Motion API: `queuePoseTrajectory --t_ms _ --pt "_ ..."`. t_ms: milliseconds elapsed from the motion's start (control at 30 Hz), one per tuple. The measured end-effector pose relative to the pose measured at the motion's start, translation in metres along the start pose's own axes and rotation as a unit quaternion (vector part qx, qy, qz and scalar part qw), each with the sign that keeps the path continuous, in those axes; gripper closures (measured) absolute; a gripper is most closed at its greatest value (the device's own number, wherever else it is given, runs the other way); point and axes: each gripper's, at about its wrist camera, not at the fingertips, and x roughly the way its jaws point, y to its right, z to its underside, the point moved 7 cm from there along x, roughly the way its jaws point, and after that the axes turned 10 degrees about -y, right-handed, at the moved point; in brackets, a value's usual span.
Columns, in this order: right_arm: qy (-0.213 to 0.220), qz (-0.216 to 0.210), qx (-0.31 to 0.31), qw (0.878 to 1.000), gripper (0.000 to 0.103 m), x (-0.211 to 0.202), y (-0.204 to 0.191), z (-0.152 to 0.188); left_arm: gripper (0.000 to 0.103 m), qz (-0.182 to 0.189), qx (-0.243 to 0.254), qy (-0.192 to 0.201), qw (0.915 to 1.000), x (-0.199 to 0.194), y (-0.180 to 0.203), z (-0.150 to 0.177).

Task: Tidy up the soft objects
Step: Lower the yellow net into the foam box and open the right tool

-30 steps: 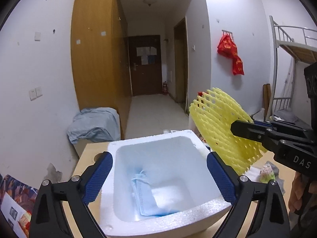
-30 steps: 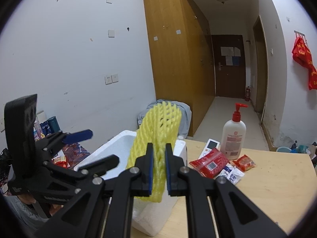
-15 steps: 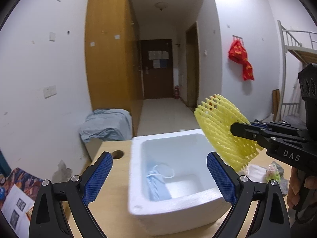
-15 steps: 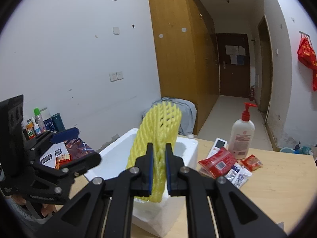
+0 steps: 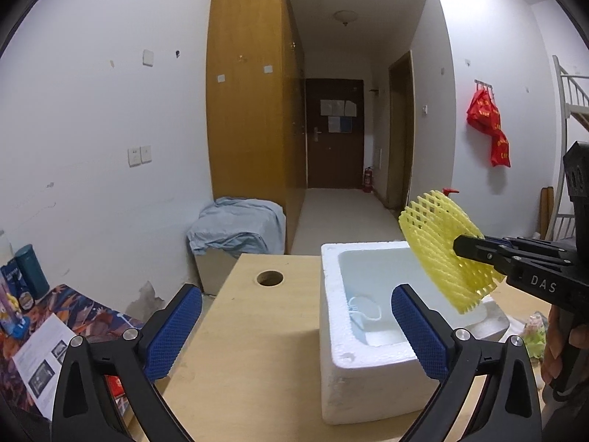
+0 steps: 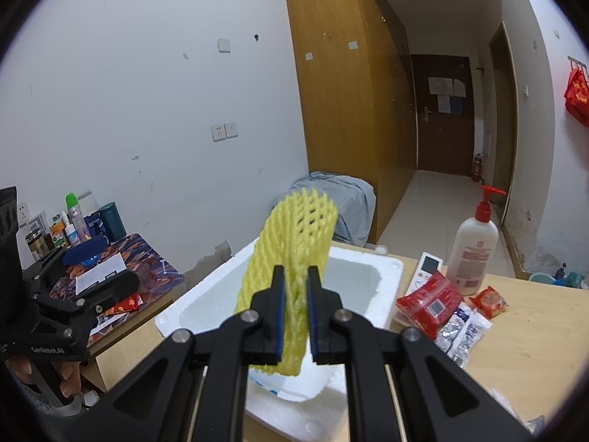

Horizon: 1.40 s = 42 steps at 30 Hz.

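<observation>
Since prev. frame, foam box (image 5: pixel 371 361) is seen shifted to right of left-wrist view, w/ more bare bench (image 5: pixel 243 346) exposed; L jaws have just been opening, nothing between them. Left gripper (image 5: pixel 296 326) is held w/ jaws wide apart over bench, beside box's near-left corner. Right gripper (image 6: pixel 295 307) is clamped on yellow foam net (image 6: pixel 294 258), jaws nearly together w/ net squeezed between pads; net is held upright above box opening, not inside.

Box contents: white loop cord (image 5: pixel 362 307) and pale blue item seen at bottom, partly hidden by L pad; ID uncertain.

Surroundings: round hole (image 5: pixel 270 278) noted in bench, left of box. Right of box: pump bottle (image 6: pixel 475 254), remote (image 6: pixel 429 263), red snack packs (image 6: pixel 430 300), silver sachets (image 6: pixel 464 331). Box interior partly blocked by net in right-wrist view.
</observation>
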Motion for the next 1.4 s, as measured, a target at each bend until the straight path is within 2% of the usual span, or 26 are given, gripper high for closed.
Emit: queuePoseTrajectory --t_ms 467,533,567,600,633,900,967,1067,1133,1400 --pt "-0.018 0.0 -0.001 1.0 0.087 0.02 -0.003 0.001 0.0 0.003 -0.001 -0.003 1.0 0.003 -0.007 0.005" --pt "-0.014 -0.006 0.0 1.0 0.069 0.018 -0.003 0.0 0.0 0.005 -0.002 -0.003 1.0 0.003 -0.007 0.005" --pt "-0.013 -0.004 0.001 1.0 0.05 0.017 -0.002 0.0 0.0 0.005 -0.002 -0.003 1.0 0.002 -0.007 0.006" --pt "-0.008 0.003 0.003 1.0 0.037 0.015 -0.001 0.0 0.0 0.003 -0.003 -0.003 1.0 0.002 -0.007 0.006" --pt "-0.004 0.007 0.002 1.0 0.034 0.013 -0.002 -0.001 0.0 0.003 -0.004 -0.001 1.0 0.0 -0.007 0.005" --pt "0.011 0.014 0.0 1.0 0.033 -0.002 0.0 -0.002 0.0 0.009 0.0 -0.001 1.0 -0.006 0.002 0.005" --pt "0.013 0.016 0.002 1.0 0.029 -0.007 0.002 -0.001 0.0 0.014 0.002 0.001 0.9999 -0.01 0.006 0.005" --pt "0.02 0.021 0.005 1.0 0.016 -0.02 0.005 0.002 0.0 0.024 0.003 0.004 0.9997 -0.016 0.014 0.007" --pt "0.025 0.024 0.008 0.999 0.0 -0.029 0.008 0.005 0.0 0.028 0.007 0.005 0.9996 -0.021 0.021 0.008" --pt "0.036 0.045 0.025 0.998 0.0 -0.066 0.022 0.02 0.0 0.051 0.02 0.012 0.9984 -0.043 0.052 0.012"
